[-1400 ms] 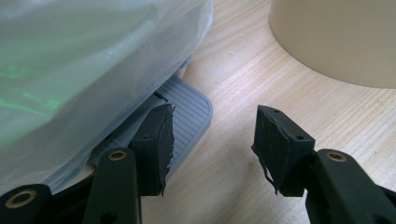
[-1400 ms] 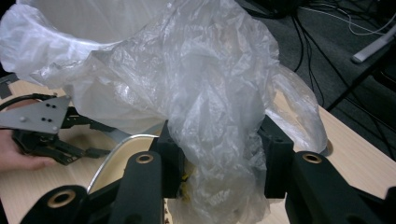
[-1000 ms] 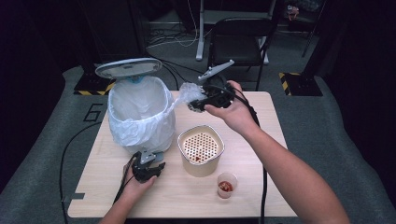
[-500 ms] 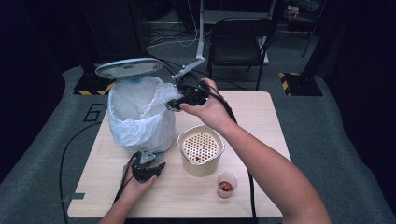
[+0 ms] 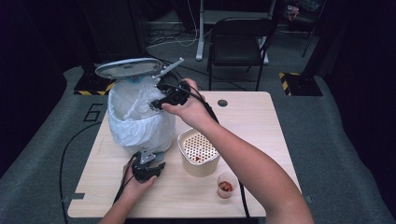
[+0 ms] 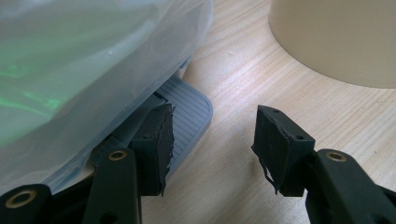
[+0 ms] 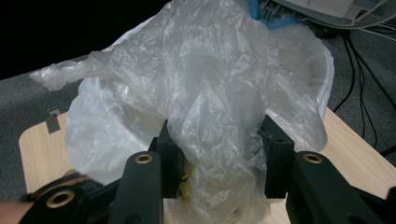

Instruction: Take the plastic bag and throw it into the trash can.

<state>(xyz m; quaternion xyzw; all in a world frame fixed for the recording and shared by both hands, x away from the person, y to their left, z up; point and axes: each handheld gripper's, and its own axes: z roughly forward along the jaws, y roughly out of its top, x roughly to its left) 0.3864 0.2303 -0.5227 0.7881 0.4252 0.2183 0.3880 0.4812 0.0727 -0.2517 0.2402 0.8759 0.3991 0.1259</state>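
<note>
The right hand-held gripper (image 5: 156,103) pinches a fold of the clear bag (image 7: 210,107) lining the bin (image 5: 140,126), over its mouth. The left hand-held gripper (image 6: 212,140) rests wide on the worktop (image 5: 261,121), one jaw on the bin's pedal (image 6: 187,112).

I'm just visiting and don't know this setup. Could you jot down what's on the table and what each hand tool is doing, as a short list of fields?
Surface: wooden table
Bin: pedal bin, lid up, lined with a clear plastic bag
Right gripper: over the bin, jaws closed on a bunch of the bag
Left gripper: open, holding nothing, low on the table by the bin's foot pedal
Other items: beige tub with perforated insert; small cup with red contents
</note>
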